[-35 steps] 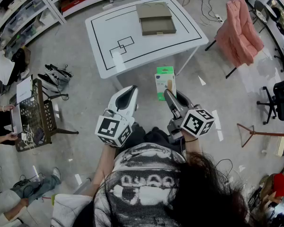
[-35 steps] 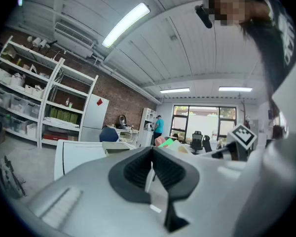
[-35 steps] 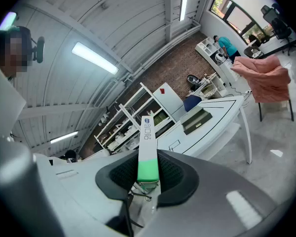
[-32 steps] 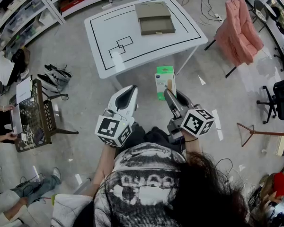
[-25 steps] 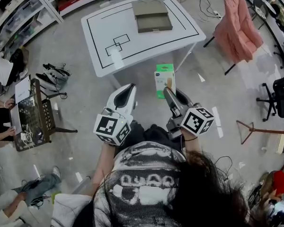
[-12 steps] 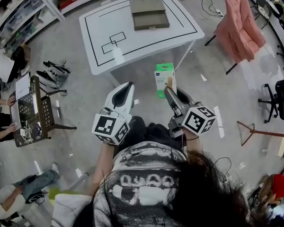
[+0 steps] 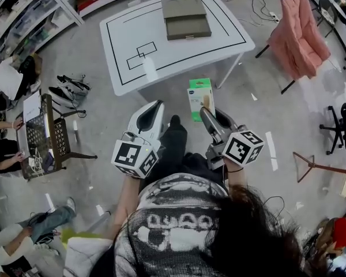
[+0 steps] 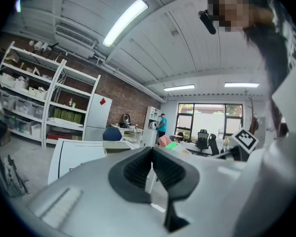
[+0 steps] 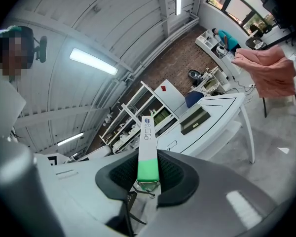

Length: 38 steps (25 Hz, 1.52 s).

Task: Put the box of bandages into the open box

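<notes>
printed grey shirt (image 7: 161,227), dark hair (image 7: 251,235)

A white rectangular table (image 7: 225,36) stands at 12 o'clock from the person, with a flat grey-brown open cardboard box (image 7: 187,18) on its far half. A green-and-white box of bandages (image 7: 200,98) sits between the jaws of the right gripper (image 7: 206,113) at 1 o'clock, short of the table. The left gripper (image 7: 154,106) is beside it at 11 o'clock. A pink-draped chair (image 7: 300,33) stands at 2 o'clock and a black wire rack (image 7: 49,138) at 9 o'clock.
</notes>
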Available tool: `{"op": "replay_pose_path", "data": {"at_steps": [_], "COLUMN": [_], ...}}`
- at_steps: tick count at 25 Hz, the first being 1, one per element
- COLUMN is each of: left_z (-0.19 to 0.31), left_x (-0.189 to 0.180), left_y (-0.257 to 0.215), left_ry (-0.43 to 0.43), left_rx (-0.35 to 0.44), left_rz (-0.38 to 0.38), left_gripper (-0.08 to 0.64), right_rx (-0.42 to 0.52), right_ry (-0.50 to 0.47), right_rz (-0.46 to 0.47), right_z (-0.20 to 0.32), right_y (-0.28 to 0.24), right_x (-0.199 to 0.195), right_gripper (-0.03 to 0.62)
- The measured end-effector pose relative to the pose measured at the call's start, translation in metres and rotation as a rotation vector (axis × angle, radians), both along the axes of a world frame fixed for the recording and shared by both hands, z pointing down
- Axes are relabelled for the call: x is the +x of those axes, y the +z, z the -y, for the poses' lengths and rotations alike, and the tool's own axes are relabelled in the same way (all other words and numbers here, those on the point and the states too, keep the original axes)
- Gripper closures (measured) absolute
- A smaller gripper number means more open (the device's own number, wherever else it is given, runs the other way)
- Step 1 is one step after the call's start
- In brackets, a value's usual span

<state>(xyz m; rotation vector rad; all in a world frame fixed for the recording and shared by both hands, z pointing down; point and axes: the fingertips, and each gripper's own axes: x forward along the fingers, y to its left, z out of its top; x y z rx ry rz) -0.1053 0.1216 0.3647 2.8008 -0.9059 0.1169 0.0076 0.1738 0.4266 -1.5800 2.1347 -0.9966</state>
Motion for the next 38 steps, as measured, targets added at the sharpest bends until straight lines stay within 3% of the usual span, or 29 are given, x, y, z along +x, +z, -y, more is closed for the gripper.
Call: {"op": "replay_pose_path", "data": {"at_steps": [6, 14, 27, 38], "left_z": [0.047, 0.149, 0.271, 0.317], "left_x": [0.015, 0.042, 0.043, 0.054], "left_y": [0.01, 0.005, 0.022, 0.033], "left_ry": [0.016, 0.064, 0.073, 0.085], "left_rx": [-0.01, -0.021, -0.064, -0.101], "left_rz": [0.007, 0.0, -0.017, -0.026], "left_gripper": [0.56, 0.56, 0.56, 0.56], "right_rx": [-0.021, -0.029, -0.075, -0.127], "right_ry": [0.021, 0.022, 0.038, 0.048], "right_rz": [0.014, 0.018, 0.002, 0.0], "right_z": [0.04, 0.143, 0.259, 0.301], "right_y": [0.009, 0.001, 0.009, 0.023], "right_x": [0.014, 0.027, 0.032, 0.042], "right_gripper": [0.508, 0.508, 0.508, 0.508]}}
